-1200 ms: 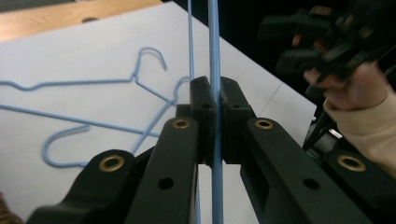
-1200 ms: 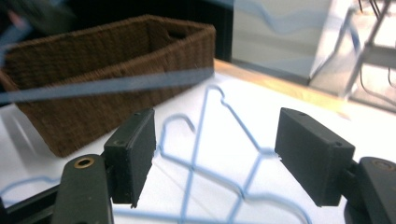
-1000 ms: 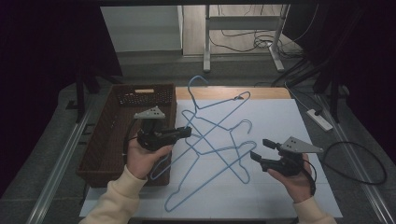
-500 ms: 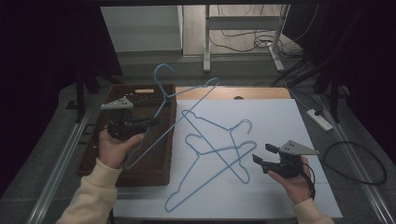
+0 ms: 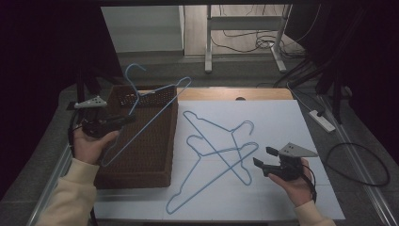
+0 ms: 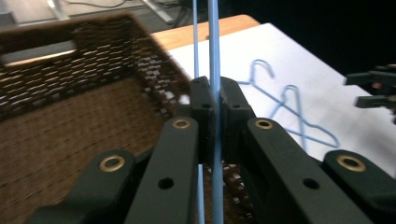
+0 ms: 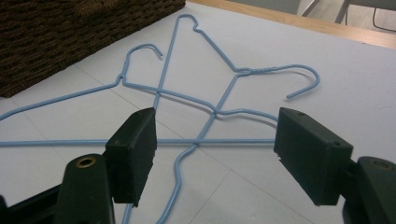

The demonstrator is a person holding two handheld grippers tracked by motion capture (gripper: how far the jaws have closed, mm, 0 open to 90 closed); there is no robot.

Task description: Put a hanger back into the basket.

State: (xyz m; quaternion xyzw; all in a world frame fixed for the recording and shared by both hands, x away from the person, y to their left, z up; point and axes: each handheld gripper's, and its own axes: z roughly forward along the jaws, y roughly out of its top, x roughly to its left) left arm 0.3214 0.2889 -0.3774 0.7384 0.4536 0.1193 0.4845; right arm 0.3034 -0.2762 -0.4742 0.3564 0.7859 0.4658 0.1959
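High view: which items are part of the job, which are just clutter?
In the job:
- held hanger, in the shut left gripper
- basket
- two hangers on the sheet
- open right gripper

Lying about:
- power strip
- floor cables

I count three blue wire hangers: one hanger (image 5: 141, 110) up in the air over the basket, and two hangers (image 5: 221, 150) lying crossed on the table (image 5: 282, 117). I see one brown basket (image 5: 146, 155), on the left. I have two claws.
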